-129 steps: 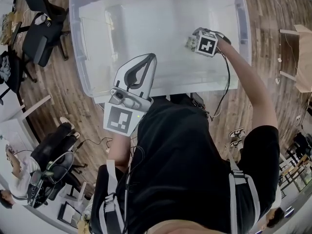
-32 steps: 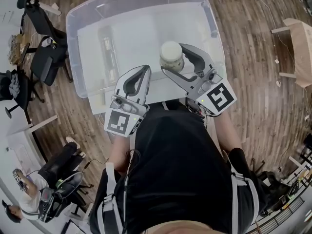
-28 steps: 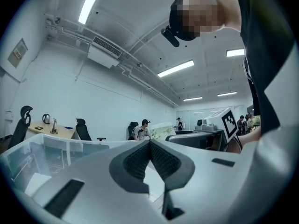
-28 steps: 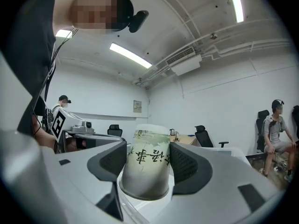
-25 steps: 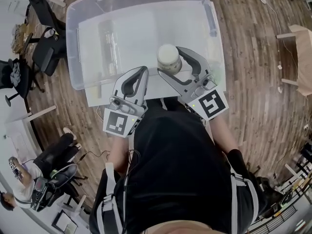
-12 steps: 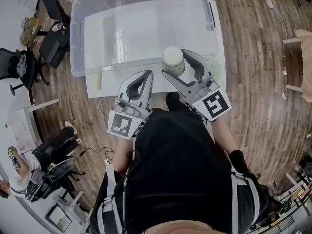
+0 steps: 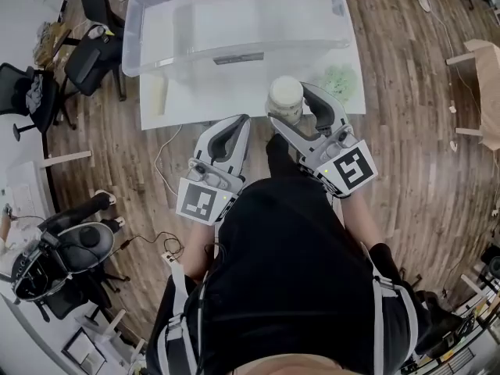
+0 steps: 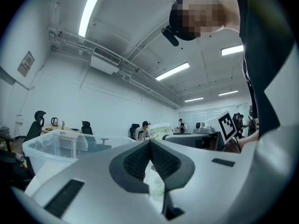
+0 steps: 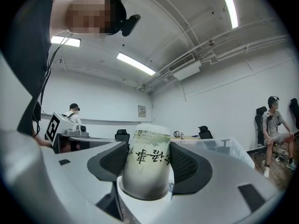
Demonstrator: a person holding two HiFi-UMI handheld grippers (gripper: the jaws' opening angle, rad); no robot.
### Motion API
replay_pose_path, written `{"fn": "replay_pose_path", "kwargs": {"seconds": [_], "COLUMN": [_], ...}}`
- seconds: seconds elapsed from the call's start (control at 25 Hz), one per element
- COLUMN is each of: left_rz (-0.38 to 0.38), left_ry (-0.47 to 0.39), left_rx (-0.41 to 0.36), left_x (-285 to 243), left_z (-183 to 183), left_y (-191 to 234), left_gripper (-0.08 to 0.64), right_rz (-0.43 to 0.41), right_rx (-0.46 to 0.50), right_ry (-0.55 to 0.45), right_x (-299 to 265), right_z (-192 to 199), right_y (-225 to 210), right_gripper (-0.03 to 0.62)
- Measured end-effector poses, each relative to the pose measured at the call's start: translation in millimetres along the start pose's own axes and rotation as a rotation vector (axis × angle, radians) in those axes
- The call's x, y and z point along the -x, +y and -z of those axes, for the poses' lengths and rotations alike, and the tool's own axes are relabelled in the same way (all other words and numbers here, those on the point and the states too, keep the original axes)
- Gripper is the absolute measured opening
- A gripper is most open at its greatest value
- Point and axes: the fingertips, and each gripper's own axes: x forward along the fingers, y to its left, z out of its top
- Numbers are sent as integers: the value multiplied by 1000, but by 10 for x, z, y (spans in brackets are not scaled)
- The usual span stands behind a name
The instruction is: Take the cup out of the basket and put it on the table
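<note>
Right gripper view: the right gripper (image 9: 148, 149) clamps a pale green-printed paper cup (image 9: 145, 171) above the near edge of the white table (image 7: 234, 92), outside the clear plastic basket (image 7: 156, 22); the left gripper (image 8: 150, 146) has its jaws together, empty.

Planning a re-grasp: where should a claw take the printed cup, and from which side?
Take the cup by its mid side wall, a pad on each opposite side, as the right claw does now. The wall is round and tapered, so a squeeze across it should seat evenly; come from the side.
</note>
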Motion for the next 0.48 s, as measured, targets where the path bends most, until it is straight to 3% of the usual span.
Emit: {"fn": "replay_pose_path", "kwargs": {"seconds": [0.48], "left_rz": [10], "left_ry": [2], "left_rx": [18], "left_x": [1318], "left_z": [89], "left_y": [-903], "left_gripper": [17], "right_rz": [-4], "right_rx": [-11], "right_ry": [3], "right_x": [854], "right_z": [19], "right_y": [1406], "right_gripper": [293]}}
